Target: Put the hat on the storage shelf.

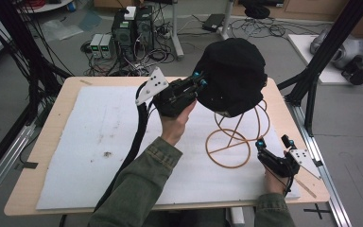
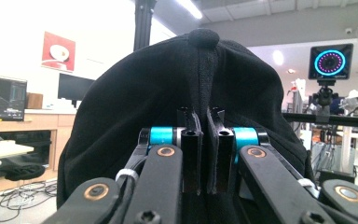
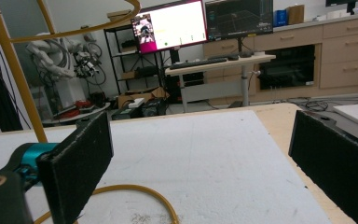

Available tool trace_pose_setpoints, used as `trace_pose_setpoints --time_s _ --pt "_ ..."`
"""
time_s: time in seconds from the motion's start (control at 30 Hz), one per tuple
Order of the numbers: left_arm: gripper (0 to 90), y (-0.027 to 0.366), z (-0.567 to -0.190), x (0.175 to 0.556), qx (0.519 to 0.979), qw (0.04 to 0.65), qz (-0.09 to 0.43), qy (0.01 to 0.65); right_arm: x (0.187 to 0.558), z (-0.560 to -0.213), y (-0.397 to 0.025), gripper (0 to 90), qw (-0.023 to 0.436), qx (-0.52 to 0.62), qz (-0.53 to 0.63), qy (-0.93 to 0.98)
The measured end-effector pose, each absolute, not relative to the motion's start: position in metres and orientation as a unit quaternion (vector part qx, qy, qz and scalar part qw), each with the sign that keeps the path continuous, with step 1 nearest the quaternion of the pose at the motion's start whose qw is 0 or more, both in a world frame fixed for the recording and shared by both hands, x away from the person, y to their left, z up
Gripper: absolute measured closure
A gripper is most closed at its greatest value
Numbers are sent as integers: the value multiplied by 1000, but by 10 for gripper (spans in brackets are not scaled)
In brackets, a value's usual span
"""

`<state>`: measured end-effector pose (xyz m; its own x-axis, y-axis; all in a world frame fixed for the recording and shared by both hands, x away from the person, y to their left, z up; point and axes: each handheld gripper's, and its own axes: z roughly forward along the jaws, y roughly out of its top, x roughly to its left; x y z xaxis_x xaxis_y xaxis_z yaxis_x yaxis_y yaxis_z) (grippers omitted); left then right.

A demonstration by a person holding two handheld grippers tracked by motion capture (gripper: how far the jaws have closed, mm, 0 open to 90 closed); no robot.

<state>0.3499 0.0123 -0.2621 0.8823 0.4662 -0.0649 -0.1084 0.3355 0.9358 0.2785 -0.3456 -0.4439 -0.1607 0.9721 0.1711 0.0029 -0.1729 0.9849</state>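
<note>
Covering the desk (image 1: 52, 142) is a white foam sheet (image 1: 99, 142), where a wire stand (image 1: 231, 142) carries a black cap (image 1: 234, 75), seemingly not yet lifted off. The left gripper (image 1: 199, 81) is pinching a fold of the cap's side. The right gripper (image 1: 274, 142) rests spread and empty beside the stand's base ring.

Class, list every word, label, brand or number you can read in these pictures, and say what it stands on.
None can be read.
Red poster: a white shape, no clear letters.
Monitors: content too small and blurred.
Black cap, held by the left gripper: no visible lettering.
Round light display: rings, no text.
</note>
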Motion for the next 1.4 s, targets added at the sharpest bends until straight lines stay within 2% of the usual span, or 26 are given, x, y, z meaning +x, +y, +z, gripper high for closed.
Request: trace_pose_setpoints --time_s 0.77,1.4 --pt "857 -36 -275 356 578 789 144 152 279 -444 -346 53 413 495 584 494" --pt "858 -46 -281 364 627 755 107 160 280 -444 -345 53 411 492 585 496"
